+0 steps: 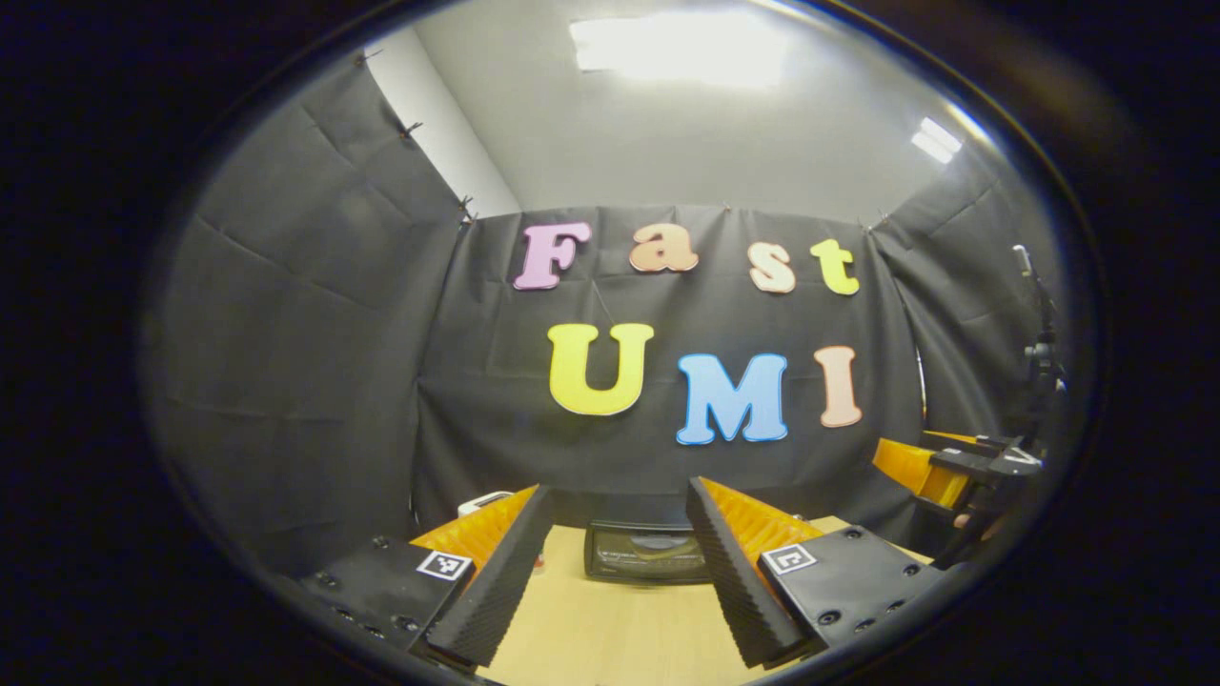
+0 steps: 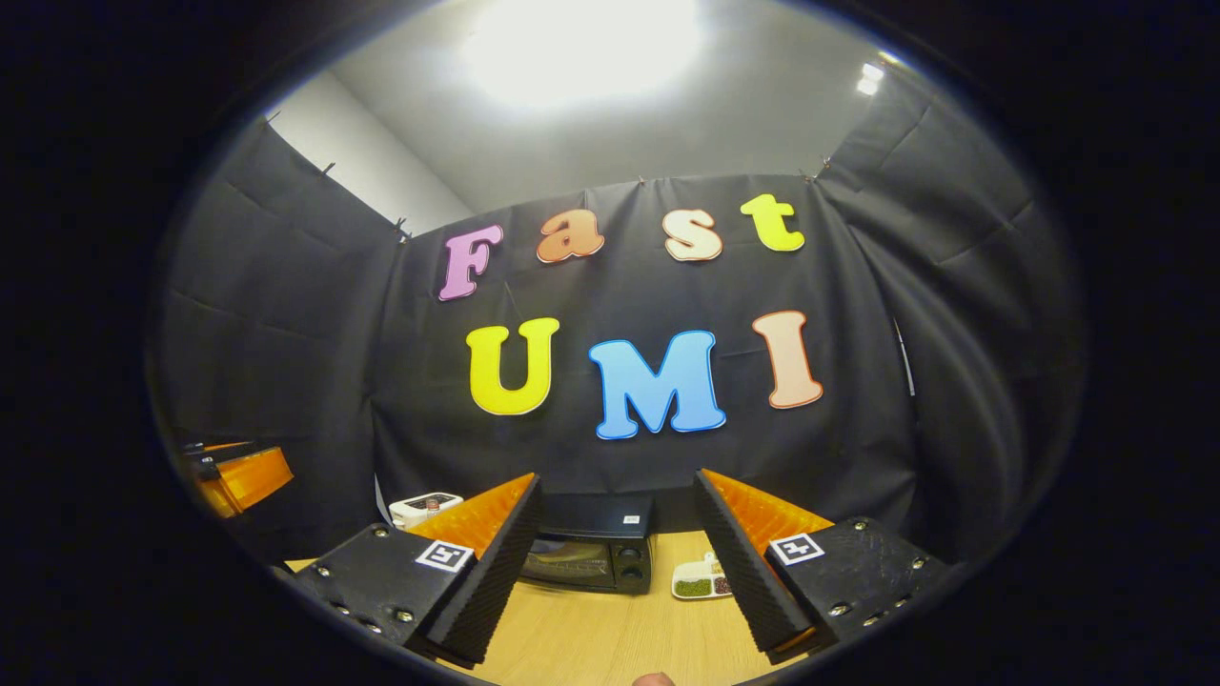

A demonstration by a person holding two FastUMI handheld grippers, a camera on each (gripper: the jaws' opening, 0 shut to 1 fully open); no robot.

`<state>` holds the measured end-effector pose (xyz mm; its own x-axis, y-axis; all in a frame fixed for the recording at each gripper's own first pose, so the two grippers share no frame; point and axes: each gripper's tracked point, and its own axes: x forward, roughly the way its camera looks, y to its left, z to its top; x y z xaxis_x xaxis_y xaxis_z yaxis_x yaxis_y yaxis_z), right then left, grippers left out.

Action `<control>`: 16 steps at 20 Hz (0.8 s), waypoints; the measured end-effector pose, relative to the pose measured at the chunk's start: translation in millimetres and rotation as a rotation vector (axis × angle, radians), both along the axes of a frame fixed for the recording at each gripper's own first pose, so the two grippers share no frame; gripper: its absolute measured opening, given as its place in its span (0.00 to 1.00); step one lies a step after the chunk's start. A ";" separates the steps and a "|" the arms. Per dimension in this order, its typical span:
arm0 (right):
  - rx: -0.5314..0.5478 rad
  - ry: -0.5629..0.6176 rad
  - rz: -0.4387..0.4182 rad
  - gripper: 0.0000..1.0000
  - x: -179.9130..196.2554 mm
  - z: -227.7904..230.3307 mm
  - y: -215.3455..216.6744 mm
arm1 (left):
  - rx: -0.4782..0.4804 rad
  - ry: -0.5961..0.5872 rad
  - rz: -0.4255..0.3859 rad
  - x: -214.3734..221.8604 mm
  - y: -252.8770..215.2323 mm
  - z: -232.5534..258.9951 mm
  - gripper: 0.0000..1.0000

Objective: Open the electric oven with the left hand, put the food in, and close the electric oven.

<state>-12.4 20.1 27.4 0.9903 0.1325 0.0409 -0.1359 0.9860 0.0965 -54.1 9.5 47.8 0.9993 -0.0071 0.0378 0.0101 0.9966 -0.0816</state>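
Oven (image 1: 646, 553) sits at the far side of the wooden table (image 1: 610, 638), against the black cloth wall, door shut as far as can be seen. In left gripper view its lower front is partly cut off by the left gripper (image 1: 615, 572), so handle is hard to make out. Left gripper's fingers stand wide apart w/ nothing between them, held above the table, well short of the oven.

In right gripper view, right gripper (image 2: 615, 562) is also spread wide and holds nothing. Its left finger hides part of the oven (image 2: 591, 553); its right finger covers one end of a small white food tray (image 2: 696, 581) just beside the oven. Tray contents too small to tell, something green & dark. White appliance (image 2: 424, 507) stands left of the oven, half hidden. Fingertip (image 2: 654, 679) pokes in at bottom edge, cut off.
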 end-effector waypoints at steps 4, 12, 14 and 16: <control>-0.015 -0.012 -0.042 0.97 -6.0 4.9 -9.8 | -0.014 -0.003 -0.022 3.5 0.9 -0.5 0.92; -0.021 -0.025 -0.074 0.97 -12.8 8.7 -13.0 | -0.009 -0.006 -0.062 7.7 -4.7 0.0 0.96; -0.022 -0.027 -0.073 0.97 -14.0 8.5 -10.9 | -0.014 -0.003 -0.067 7.0 -6.1 -0.9 0.90; -0.023 -0.030 -0.070 0.97 -14.2 9.1 -9.0 | -0.018 0.002 -0.071 7.9 -6.7 -3.8 0.99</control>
